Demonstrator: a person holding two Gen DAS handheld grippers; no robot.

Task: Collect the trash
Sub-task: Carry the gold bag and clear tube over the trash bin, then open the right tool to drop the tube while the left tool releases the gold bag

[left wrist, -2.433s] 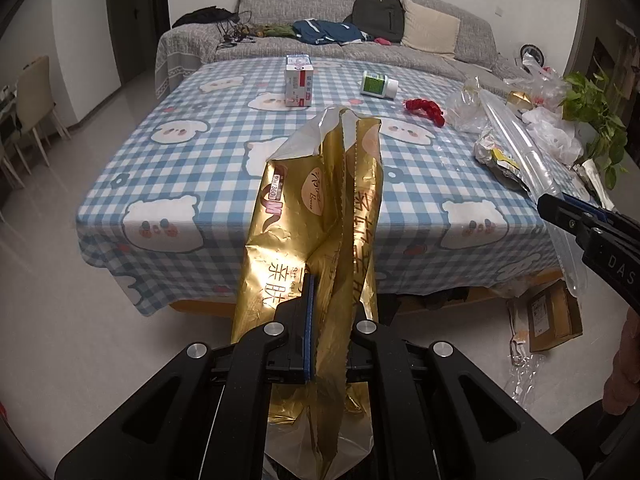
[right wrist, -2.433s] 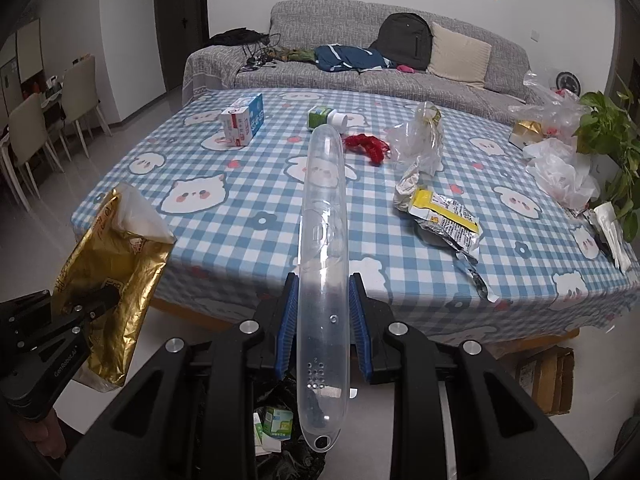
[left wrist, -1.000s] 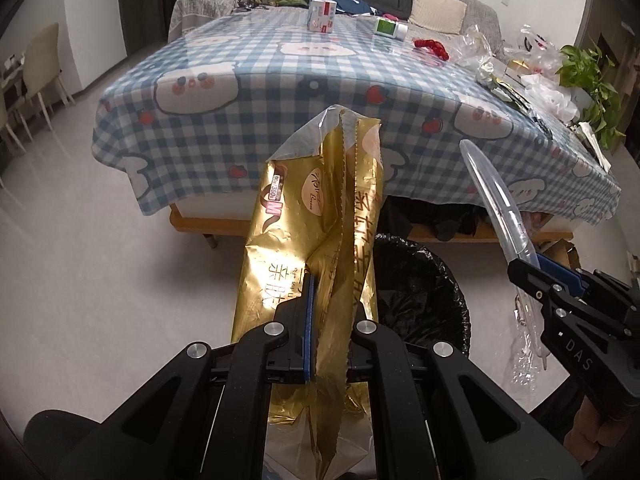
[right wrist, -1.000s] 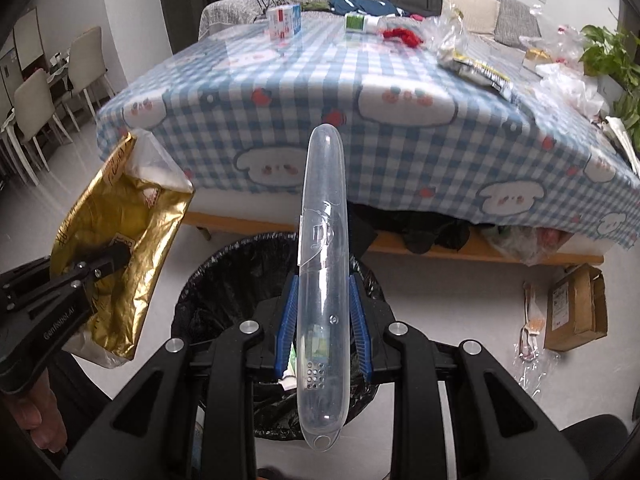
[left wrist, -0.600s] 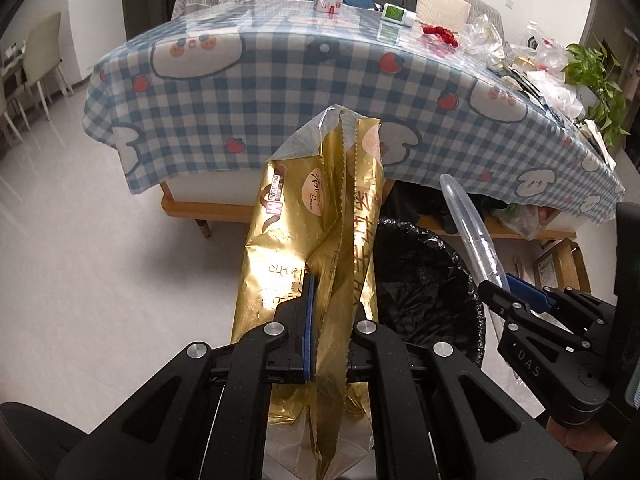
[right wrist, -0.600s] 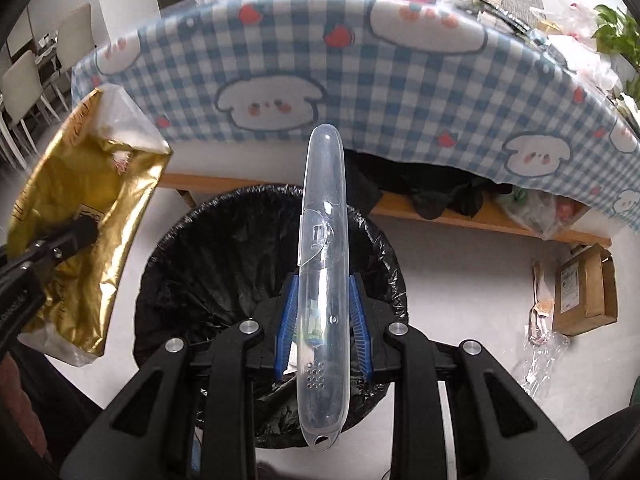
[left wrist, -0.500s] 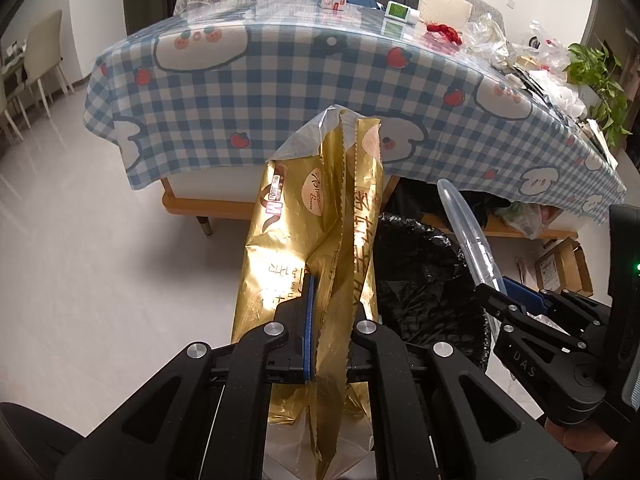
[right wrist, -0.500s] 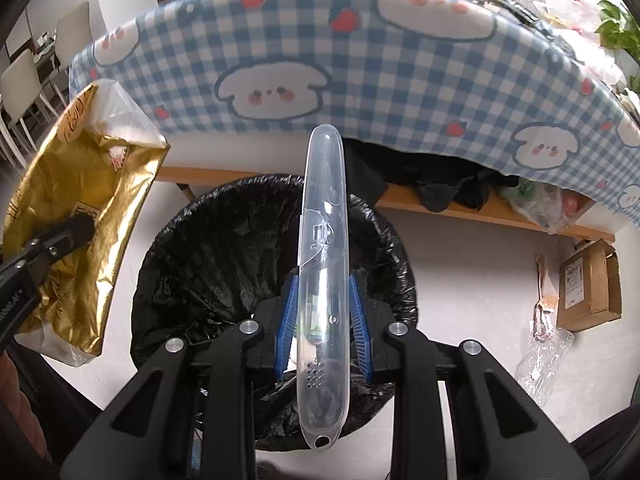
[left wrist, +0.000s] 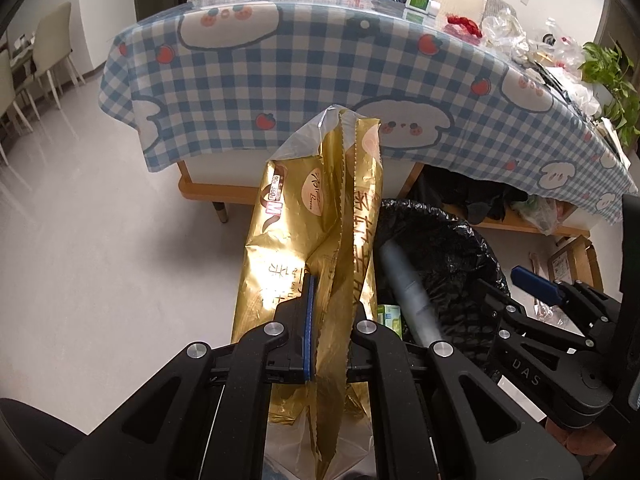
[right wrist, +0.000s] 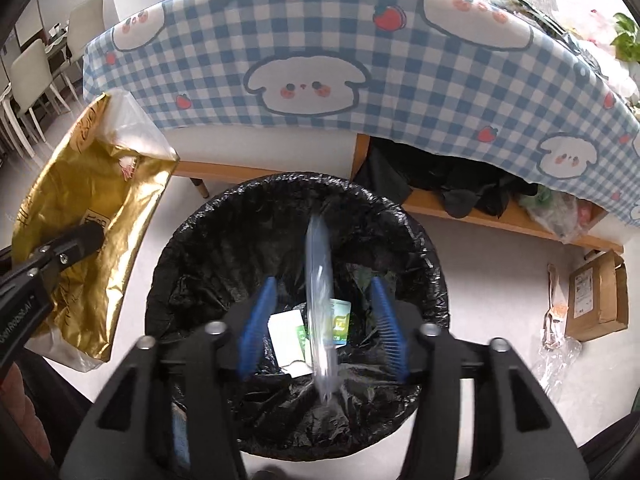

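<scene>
- Right gripper (right wrist: 320, 322): jaws spread wide, nothing between the pads. The clear tube (right wrist: 319, 304) shows blurred in the gap, touching neither pad, its long axis running straight ahead along the fingers and down into the bin (right wrist: 192, 232).
- The bin mouth lies directly below and ahead of the right gripper; cartons (right wrist: 286, 334) sit on its floor beneath the tube.
- Left gripper (left wrist: 326, 332): jaws narrow, clamped on the gold wrapper (left wrist: 320, 216), which stands up along the fingers, its torn mouth at the far end.
- The deciding relation: the bin (left wrist: 448, 240) lies to the right of the left gripper and slightly ahead, and the wrapper hangs over bare floor just outside the rim.
- Judgement: the left gripper needs to shift rightward so the wrapper is over the black liner before letting go; the right gripper (left wrist: 536, 280) is close on that side, so clearance looks tight.
- More litter sits on the table (right wrist: 400, 60) beyond the bin.
</scene>
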